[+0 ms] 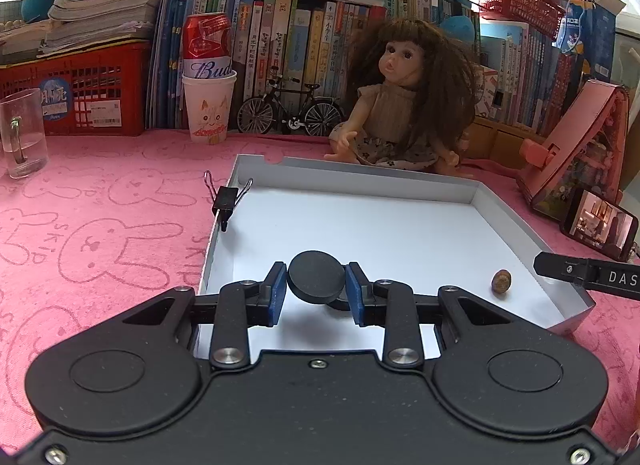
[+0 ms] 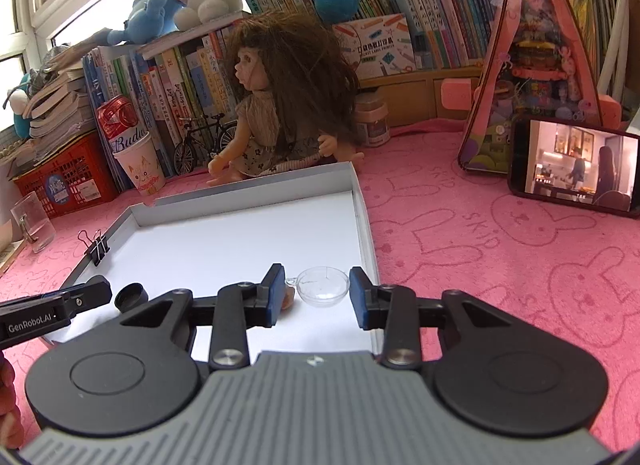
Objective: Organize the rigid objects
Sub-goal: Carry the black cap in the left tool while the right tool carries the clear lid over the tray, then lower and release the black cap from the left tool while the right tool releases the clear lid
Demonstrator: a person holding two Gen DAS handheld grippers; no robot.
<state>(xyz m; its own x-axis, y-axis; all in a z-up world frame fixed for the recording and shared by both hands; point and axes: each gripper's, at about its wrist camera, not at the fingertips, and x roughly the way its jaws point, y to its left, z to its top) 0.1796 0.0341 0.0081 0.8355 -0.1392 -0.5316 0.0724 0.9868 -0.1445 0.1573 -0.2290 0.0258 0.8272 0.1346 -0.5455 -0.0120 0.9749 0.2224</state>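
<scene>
Black plastic: a round black cap [image 1: 317,281] is clamped between the blue pads [image 1: 277,292] of the left gripper [image 1: 316,293], held above the near part of the tray floor.
Clear plastic: a small transparent cup [image 2: 323,286] with a tiny side handle is gripped between the pads of the right gripper [image 2: 317,292], low over the near right corner of the tray; whether it touches the floor cannot be told.
Tray: a shallow white box tray [image 1: 476,195] with low grey-white walls is seen on the pink cloth [image 1: 100,201]; most of its floor, from the middle to the far wall, is bare.
Loose piece: a small brown nut-like object [image 1: 501,280] lies on the tray floor near the right wall.
Left edge: a black binder clip [image 1: 225,201] is clipped over the left wall, its wire arms raised.
Far edge: a doll [image 1: 400,101] with long brown hair is seated just beyond the far wall.
Right side: a phone [image 2: 576,163] with a lit screen is propped on open cloth, well apart from the tray.
Far left: a red can [image 1: 207,47] is seen standing in a white paper cup [image 1: 209,105].
Writing: "Bud" is read on the can, "GenRobot.AI" on the left gripper in the right wrist view, "DAS" on the right gripper's finger in the left wrist view, and "SKIP" is printed on the cloth.
</scene>
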